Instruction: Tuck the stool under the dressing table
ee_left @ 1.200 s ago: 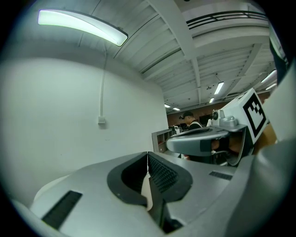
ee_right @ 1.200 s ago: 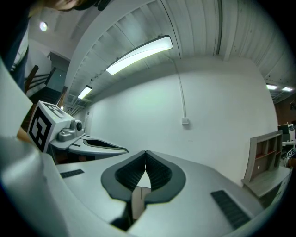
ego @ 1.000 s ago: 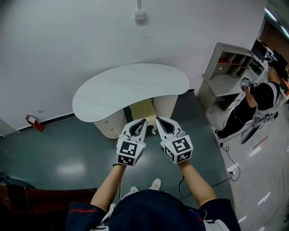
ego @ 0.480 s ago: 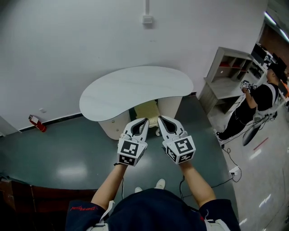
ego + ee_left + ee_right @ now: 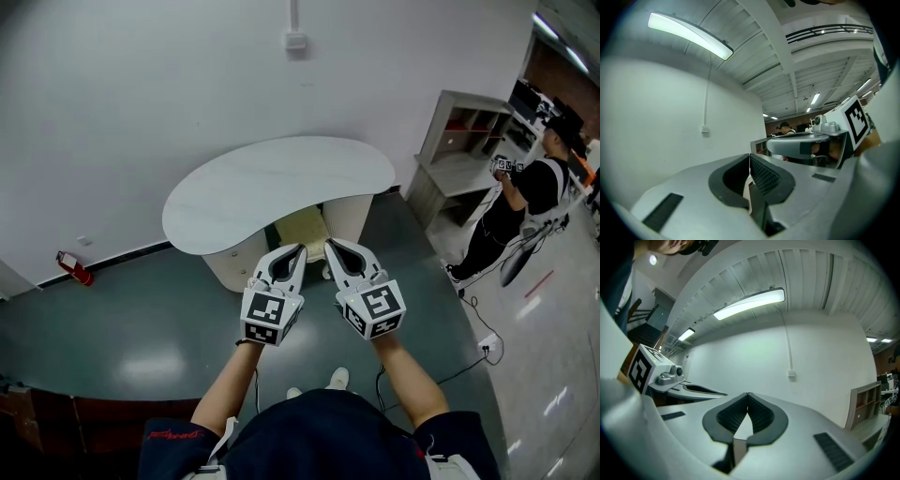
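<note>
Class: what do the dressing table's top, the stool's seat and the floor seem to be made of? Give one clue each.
Table top: pale stone or laminate, smooth, even-toned.
Stool seat: probably cream-yellow padded fabric, matte.
Floor: dark green coating or vinyl, glossy, mirroring the lights.

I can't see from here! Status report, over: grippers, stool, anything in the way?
Left gripper shut, empty. Right gripper shut, empty. Stool under the table, seat edge showing. Nothing seen in the way.
</note>
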Action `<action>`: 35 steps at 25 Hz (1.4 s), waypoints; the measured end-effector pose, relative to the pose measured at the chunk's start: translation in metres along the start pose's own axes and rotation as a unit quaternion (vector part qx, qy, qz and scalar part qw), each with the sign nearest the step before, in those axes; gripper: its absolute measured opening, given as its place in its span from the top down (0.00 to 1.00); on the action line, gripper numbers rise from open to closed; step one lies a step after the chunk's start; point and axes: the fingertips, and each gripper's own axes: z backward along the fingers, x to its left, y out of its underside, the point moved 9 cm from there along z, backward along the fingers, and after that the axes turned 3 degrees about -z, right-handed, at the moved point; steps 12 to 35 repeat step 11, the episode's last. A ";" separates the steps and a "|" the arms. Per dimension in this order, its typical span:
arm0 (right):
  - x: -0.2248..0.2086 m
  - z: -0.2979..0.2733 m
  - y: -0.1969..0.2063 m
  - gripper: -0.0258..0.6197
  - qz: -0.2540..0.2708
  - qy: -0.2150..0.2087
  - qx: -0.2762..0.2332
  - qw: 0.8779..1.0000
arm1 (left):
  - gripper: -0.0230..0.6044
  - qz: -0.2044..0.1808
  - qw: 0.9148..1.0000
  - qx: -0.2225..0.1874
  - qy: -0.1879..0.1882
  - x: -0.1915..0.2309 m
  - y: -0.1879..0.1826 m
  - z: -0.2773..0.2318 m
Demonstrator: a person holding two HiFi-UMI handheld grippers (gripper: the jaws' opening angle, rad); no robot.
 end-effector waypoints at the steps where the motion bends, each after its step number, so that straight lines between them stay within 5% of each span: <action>1: 0.001 0.000 0.000 0.93 0.000 0.002 0.000 1.000 | 0.94 0.002 1.000 -0.001 0.002 0.000 0.001 0.001; 35: 0.009 0.002 -0.001 0.93 -0.001 0.004 0.004 1.000 | 0.94 0.006 1.000 -0.013 0.001 -0.004 -0.004 0.008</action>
